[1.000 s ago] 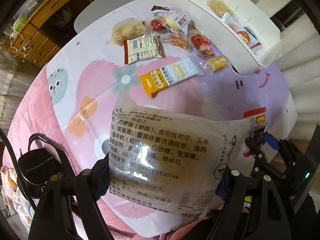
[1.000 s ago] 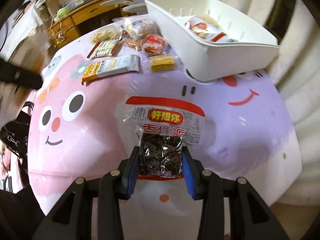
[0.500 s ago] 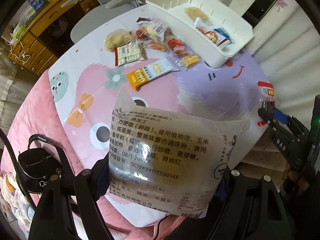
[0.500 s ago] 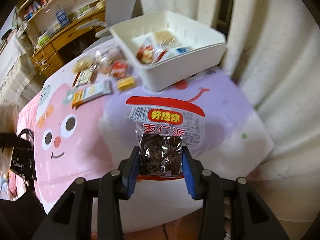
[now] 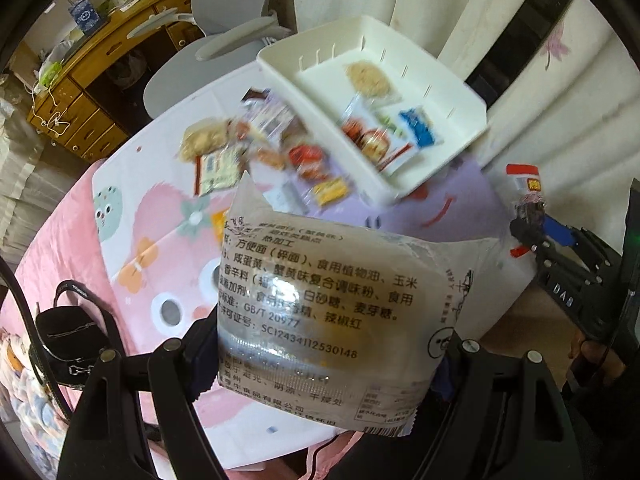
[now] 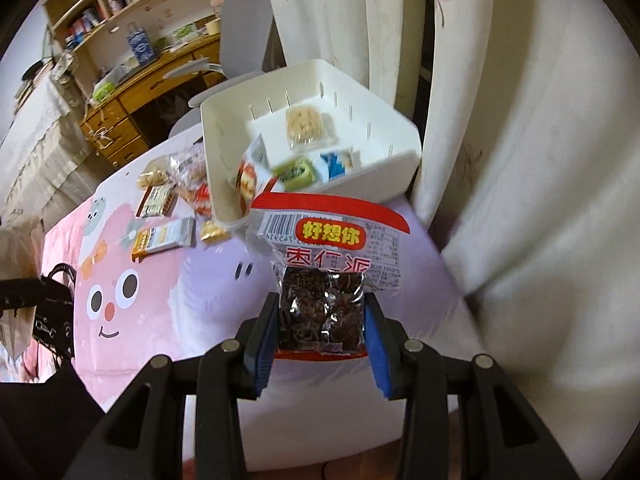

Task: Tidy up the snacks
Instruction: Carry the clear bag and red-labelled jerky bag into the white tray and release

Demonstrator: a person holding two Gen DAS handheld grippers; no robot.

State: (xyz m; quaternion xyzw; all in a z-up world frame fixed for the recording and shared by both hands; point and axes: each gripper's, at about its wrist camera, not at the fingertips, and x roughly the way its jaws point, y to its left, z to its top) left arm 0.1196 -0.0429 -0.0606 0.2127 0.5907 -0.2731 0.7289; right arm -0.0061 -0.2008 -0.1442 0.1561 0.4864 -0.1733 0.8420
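My left gripper (image 5: 320, 356) is shut on a wide clear noodle packet (image 5: 328, 304) printed with black text, held high above the table. A small red-topped jujube packet (image 6: 324, 280) with dark fruit inside is clamped in my right gripper (image 6: 322, 320); that gripper and its packet (image 5: 526, 188) also show at the right of the left wrist view. The white bin (image 5: 460, 92) stands at the table's far end with several snacks inside, seen again as the white bin (image 6: 224, 160). Loose snacks (image 5: 248, 144) lie on the cartoon tablecloth (image 5: 132, 208) beside the bin.
A grey chair (image 5: 224, 40) and a wooden desk (image 5: 92, 80) stand beyond the table. Cream curtains (image 6: 520, 160) hang close on the right. A black bag (image 5: 68, 336) rests at the table's near left edge. An orange-and-white bar (image 6: 164, 238) lies near the bin.
Both grippers have risen and pulled back with their packets still clamped. The table and bin look smaller and farther; the bin's inside now shows in the right wrist view.
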